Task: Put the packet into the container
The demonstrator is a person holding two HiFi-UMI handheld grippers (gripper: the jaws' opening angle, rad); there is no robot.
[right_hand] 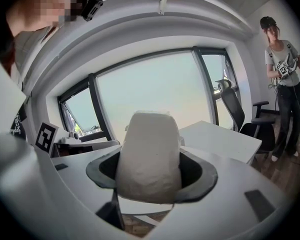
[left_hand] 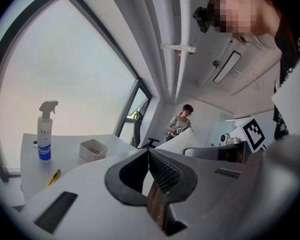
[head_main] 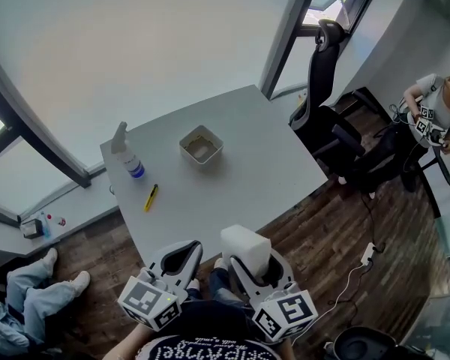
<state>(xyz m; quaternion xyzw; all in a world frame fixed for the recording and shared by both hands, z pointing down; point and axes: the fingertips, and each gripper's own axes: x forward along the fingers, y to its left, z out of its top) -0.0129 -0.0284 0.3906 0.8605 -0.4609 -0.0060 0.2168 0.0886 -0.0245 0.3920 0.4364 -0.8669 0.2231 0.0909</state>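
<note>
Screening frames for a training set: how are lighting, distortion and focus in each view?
Head view: heavy fisheye curves the window frames; even daylight on the table, no hard shadows. Left gripper view: dark round vignette, washed-out window, spray bottle sharp. Right gripper view: bright window behind leaves the packet grey and backlit, still sharp.

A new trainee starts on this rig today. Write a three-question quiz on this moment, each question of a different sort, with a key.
1. True or false: the packet already lies in the container.
2. Pick one. The left tongs are: A) open and empty; B) shut and empty; C) shut on the packet.
3. Fill in the gap: the packet is gripped by the ___ tongs.

Key
1. False. The packet is held up near the person, apart from the container.
2. B.
3. The right tongs.
</note>
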